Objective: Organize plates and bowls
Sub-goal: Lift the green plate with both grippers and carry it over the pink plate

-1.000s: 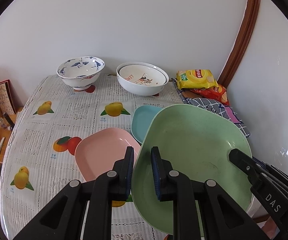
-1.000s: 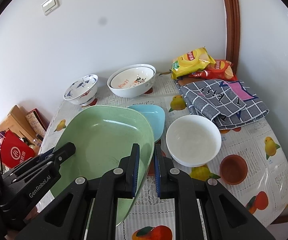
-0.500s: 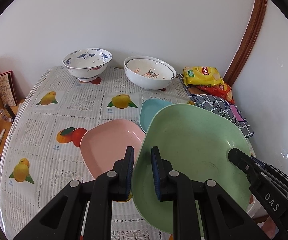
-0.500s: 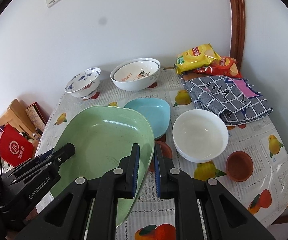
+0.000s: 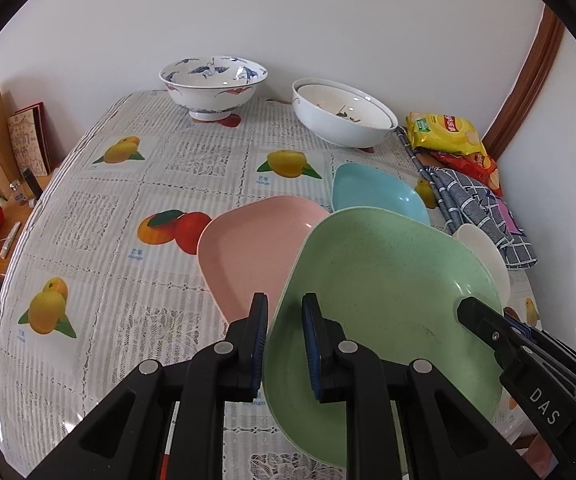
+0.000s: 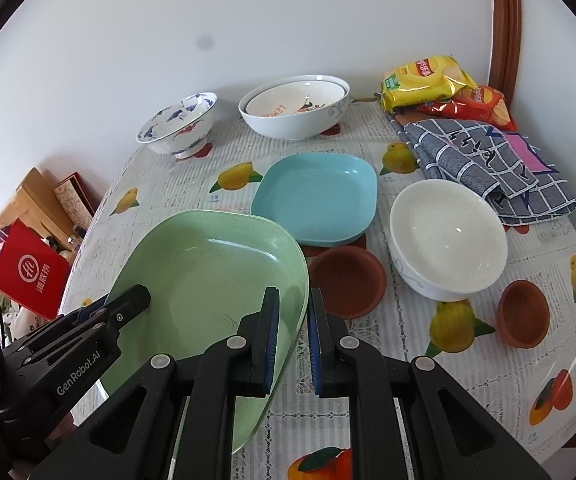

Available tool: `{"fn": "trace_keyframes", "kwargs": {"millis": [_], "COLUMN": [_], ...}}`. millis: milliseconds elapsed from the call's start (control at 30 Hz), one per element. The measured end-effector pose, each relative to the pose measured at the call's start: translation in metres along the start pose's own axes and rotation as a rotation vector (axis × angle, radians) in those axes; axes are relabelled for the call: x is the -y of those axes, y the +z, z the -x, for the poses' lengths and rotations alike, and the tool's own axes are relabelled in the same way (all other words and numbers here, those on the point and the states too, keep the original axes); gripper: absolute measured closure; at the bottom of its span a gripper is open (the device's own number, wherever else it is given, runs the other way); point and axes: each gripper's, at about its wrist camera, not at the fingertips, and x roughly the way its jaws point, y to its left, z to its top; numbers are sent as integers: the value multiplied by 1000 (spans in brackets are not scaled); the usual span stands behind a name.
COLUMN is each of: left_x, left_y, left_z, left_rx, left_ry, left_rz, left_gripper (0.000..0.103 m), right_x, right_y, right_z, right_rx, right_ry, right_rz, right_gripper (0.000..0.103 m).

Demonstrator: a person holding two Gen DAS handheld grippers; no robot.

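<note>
A: What do my grippers have?

B: I see the left gripper (image 5: pixel 284 340) and the right gripper (image 6: pixel 291 336) each clamped on opposite rims of the green plate (image 5: pixel 383 304), jaws nearly closed, holding it tilted above the table (image 5: pixel 128 264).

A: And around the green plate?

B: A pink plate (image 5: pixel 256 240) lies partly under it, a blue plate (image 6: pixel 319 196) just behind, a white bowl (image 6: pixel 447 236) to its right.

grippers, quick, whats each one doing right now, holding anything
Left gripper: closed on the left rim of the green plate.
Right gripper: closed on the right rim of the same green plate.
</note>
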Motion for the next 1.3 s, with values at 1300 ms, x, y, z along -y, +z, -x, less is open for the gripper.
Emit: {"fn": "trace_keyframes", "kwargs": {"millis": [1300], "left_x": [-41], "left_y": [14], "left_z": [-68], "left_rx": [-96], "left_ry": [95], "left_rz": [96], "left_gripper": [86], "right_x": [-45], "right_y": [38], "right_z": [-108], "right_rx": [-133], "right_ry": [46], "right_rz": [220], "right_gripper": [65]}}
